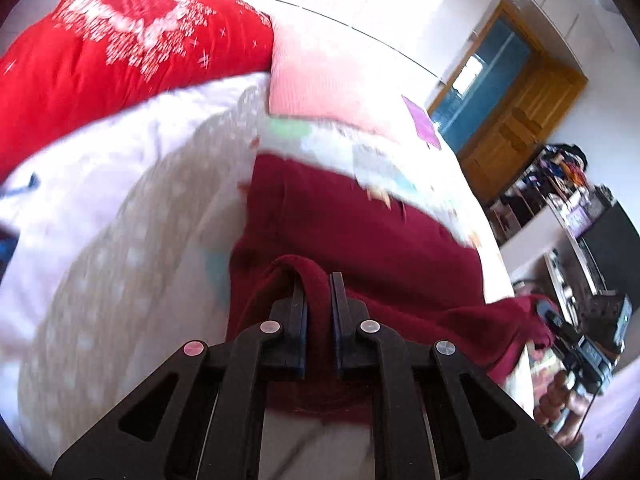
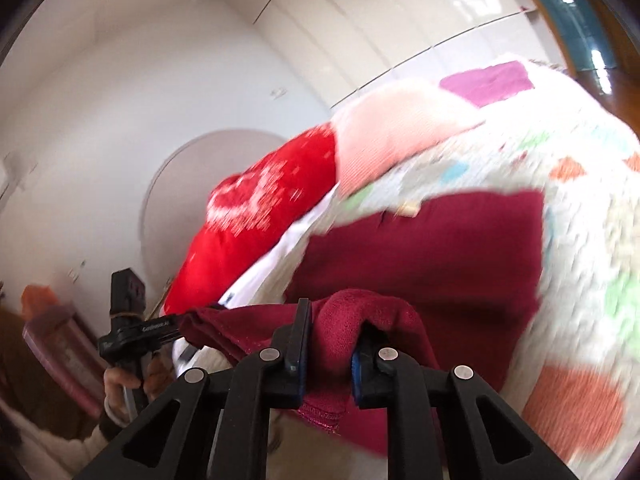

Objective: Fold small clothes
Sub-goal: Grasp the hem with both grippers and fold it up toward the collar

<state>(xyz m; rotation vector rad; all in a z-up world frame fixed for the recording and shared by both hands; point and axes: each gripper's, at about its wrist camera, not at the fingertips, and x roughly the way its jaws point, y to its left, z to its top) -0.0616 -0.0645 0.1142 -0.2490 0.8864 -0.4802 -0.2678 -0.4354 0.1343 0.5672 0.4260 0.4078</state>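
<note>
A dark red garment (image 1: pixel 360 232) lies on the bed, its near edge lifted. My left gripper (image 1: pixel 318 280) is shut on a bunched fold of this edge. My right gripper (image 2: pixel 332 316) is shut on the other end of the same dark red garment (image 2: pixel 432 252), with cloth wrapped over its fingers. The right gripper also shows at the right of the left wrist view (image 1: pixel 550 314), holding the cloth's corner. The left gripper shows at the left of the right wrist view (image 2: pixel 176 326), gripping the stretched edge. Both views are blurred.
The bed has a white cover with coloured patches (image 2: pixel 580 184). A bright red quilt (image 1: pixel 120 52), a pink folded cloth (image 1: pixel 320 80) and a purple cloth (image 1: pixel 422 124) lie at its far side. A wooden door (image 1: pixel 516 120) and cluttered shelves (image 1: pixel 560 188) stand to the right.
</note>
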